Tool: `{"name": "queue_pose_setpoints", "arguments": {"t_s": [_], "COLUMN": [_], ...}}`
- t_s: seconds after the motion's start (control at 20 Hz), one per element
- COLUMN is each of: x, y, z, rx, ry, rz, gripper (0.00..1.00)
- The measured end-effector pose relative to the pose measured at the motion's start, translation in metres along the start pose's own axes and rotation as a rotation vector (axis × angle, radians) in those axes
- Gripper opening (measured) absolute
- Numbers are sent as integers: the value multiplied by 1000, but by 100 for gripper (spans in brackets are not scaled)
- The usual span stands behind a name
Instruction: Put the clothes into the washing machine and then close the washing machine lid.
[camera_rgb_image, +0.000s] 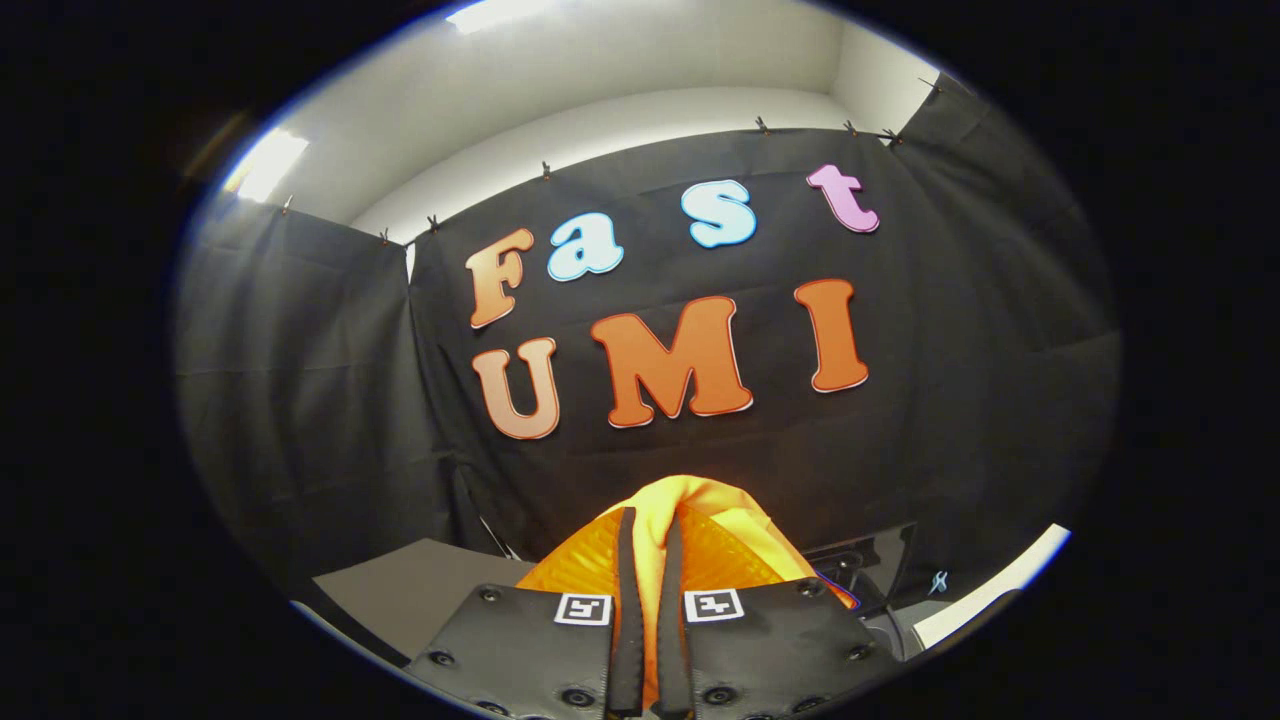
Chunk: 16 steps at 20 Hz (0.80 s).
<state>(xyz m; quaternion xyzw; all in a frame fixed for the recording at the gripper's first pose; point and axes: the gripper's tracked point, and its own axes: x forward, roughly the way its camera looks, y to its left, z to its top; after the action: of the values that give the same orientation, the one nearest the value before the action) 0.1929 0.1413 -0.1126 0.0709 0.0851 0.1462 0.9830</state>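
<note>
A garment (690, 500) sits pinched between the hand-held gripper (650, 525) fingers, with the cloth wall (950, 420) beyond.

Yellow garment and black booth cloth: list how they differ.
The yellow garment is bright and bunched, pinched between the closed fingers of the gripper; the black booth cloth is dark and hangs beyond them. The garment is a small bundle; the cloth spans the wall, clipped along its top edge. Both are fabric.
</note>
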Motion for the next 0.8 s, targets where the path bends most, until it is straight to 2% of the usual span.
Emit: {"name": "queue_pose_setpoints", "arguments": {"t_s": [0.35,0.8], "x": [-6,4], "y": [-64,-112], "z": [-61,-196], "rx": [-35,12], "ry": [134,407], "rz": [-6,26], "gripper": [13,13]}}
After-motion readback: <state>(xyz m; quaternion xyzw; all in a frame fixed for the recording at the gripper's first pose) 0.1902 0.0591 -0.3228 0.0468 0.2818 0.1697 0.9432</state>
